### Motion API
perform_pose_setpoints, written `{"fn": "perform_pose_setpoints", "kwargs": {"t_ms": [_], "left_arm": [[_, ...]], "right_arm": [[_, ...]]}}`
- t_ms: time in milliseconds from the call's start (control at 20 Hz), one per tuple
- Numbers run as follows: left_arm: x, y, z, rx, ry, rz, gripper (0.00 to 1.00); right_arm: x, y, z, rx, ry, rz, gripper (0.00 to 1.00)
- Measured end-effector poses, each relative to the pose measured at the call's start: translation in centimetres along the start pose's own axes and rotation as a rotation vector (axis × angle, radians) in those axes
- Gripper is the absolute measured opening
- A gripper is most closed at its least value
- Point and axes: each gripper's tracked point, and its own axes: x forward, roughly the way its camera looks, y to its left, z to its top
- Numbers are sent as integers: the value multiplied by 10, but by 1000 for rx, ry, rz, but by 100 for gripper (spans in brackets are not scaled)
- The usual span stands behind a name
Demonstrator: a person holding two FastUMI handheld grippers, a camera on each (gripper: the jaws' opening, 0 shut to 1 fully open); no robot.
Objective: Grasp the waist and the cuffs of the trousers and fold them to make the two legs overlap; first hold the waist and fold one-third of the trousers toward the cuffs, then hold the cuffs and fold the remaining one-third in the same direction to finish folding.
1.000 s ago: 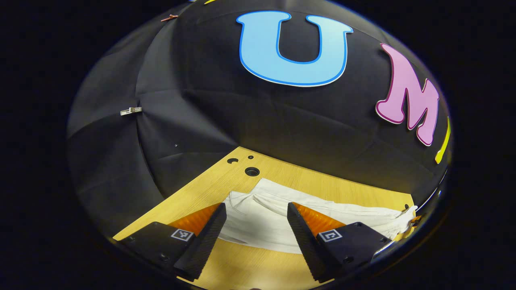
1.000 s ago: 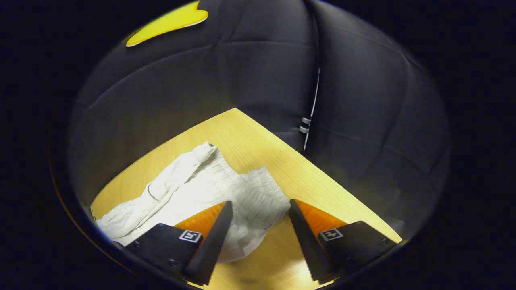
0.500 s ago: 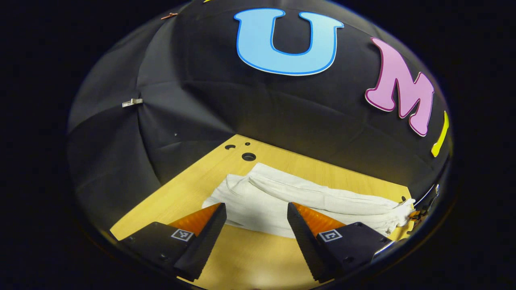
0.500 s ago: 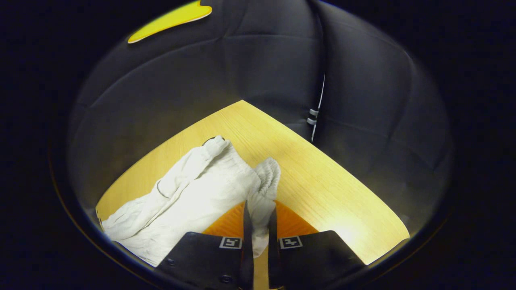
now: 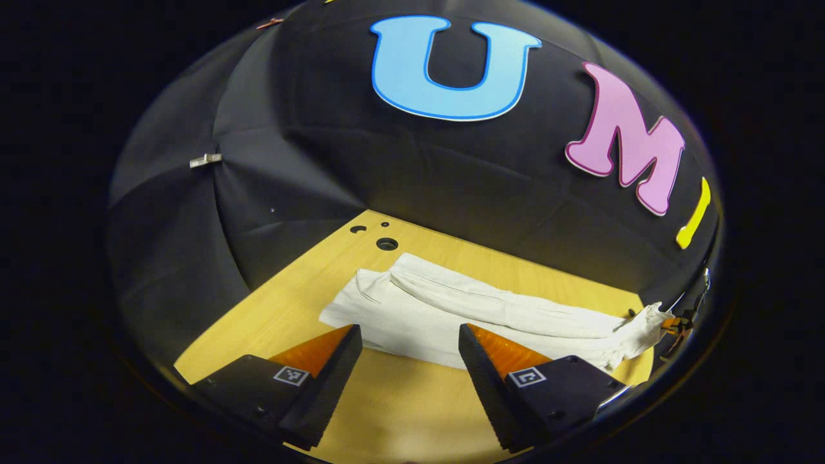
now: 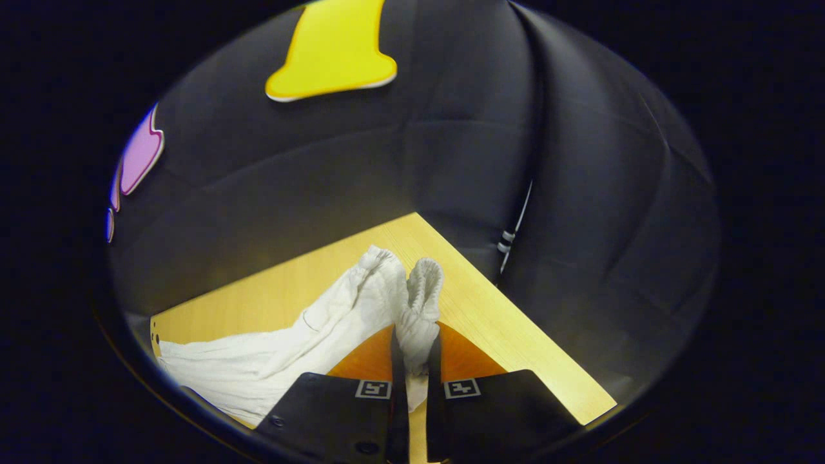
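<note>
The white trousers [image 5: 464,316] lie stretched across the wooden table [image 5: 387,412], cuffs toward the corner with the small round holes [image 5: 387,243], waist toward the far side. In the left gripper view, the left gripper [image 5: 406,367] hangs just short of the near edge of the cloth with its fingers spread wide and nothing between them; the trouser legs run crosswise beyond its tips, and bare tabletop shows in the gap. At the far right end of that view the waist rises off the table to a point, where a bit of the other gripper can just be made out. In the right gripper view, the right gripper [image 6: 412,380] is closed tight on the gathered, elastic waist [image 6: 419,309], both fingers pressing the bunched cloth, which stands up in a puffed fold above the tips. From there the trousers [image 6: 271,361] trail down and away to the left over the table [image 6: 515,348], near its corner by the black cloth wall [image 6: 580,193].
</note>
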Motion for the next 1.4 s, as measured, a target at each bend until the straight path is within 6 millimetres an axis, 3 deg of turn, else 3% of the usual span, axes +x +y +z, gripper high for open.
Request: {"fn": "perform_pose_setpoints", "kwargs": {"t_ms": [100, 200, 400, 500, 700, 900, 1100, 1200, 1250, 1400], "left_arm": [[-4, 3, -2, -13, 11, -15, 96], [-5, 5, -1, -34, 13, -45, 96], [3, 24, -1, -80, 4, -64, 96], [6, 34, -1, -130, -4, -79, 96], [8, 78, -17, -113, 9, -11, 96], [12, 106, -34, -80, 26, 11, 96], [20, 126, -42, -106, 28, 26, 96], [29, 126, -40, -120, 15, 11, 92], [34, 127, -38, -126, 10, 8, 96], [54, 127, -31, -138, -9, -4, 96]], "right_arm": [[-18, 24, 21, -11, -43, 34, 14], [-35, 48, 29, -15, -61, 58, 15], [-71, 107, 29, 45, -71, 116, 14], [-83, 146, 22, 56, -81, 172, 15], [-100, 207, -9, 79, -52, 250, 14], [-105, 256, -54, 54, -8, 302, 14], [-100, 290, -103, 26, 56, 335, 15], [-98, 301, -129, 7, 87, 344, 14], [-97, 308, -140, -5, 98, 348, 15], [-92, 318, -168, -35, 133, 347, 15]]}}
